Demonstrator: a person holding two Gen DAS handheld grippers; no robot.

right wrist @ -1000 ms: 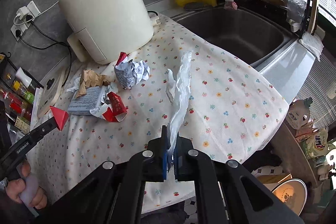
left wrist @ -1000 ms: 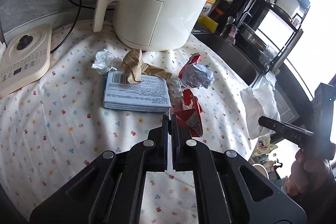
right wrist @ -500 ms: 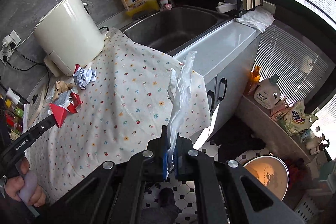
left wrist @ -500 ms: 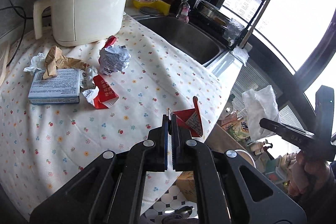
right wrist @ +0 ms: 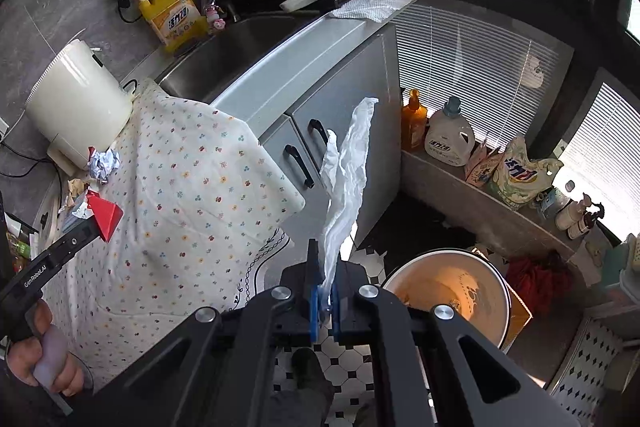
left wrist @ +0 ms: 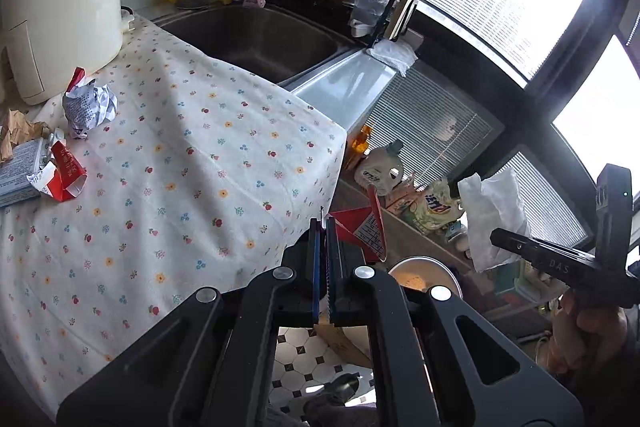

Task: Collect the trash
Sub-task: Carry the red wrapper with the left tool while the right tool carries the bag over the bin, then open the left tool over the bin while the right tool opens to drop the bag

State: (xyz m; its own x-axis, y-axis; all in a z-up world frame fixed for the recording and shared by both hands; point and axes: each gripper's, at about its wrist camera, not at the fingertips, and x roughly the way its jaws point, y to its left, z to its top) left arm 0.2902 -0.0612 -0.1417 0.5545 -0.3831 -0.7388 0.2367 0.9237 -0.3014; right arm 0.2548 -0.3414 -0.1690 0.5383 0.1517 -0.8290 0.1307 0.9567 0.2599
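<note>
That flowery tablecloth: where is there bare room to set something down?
The floral tablecloth is bare from the crumpled grey-white paper ball across to its edge by the steel sink. Its far left is crowded: red torn carton, brown paper, blue box.

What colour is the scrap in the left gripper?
Red, with a white printed label; the scrap shows best in the left wrist view, pinched in the left gripper.

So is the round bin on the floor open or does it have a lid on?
Open. The bin shows its orange inside from above, with no lid over it. The right gripper holds a tissue nearby.
</note>
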